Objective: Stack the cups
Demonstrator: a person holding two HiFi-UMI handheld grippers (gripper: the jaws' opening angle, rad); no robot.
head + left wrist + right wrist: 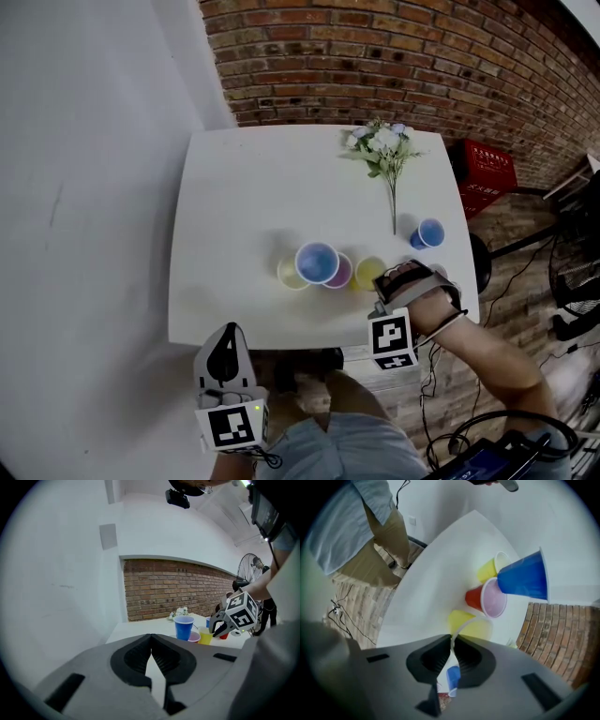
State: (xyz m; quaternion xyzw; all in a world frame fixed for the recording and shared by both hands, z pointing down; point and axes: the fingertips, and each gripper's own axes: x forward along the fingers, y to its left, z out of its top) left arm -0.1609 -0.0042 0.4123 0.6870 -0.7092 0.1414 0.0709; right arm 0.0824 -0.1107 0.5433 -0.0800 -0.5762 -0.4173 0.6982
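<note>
Pinched by its thin rim in the right tool [452, 642], the yellow cup [466, 620] near the worktop's [244, 187] front edge looks light, flexible and crushable, so grip gently there; the left tool [151, 644] hangs clenched, empty.

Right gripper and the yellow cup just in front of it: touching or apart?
Touching. The right gripper view shows the right gripper with its jaws closed on the rim of the yellow cup.
</note>
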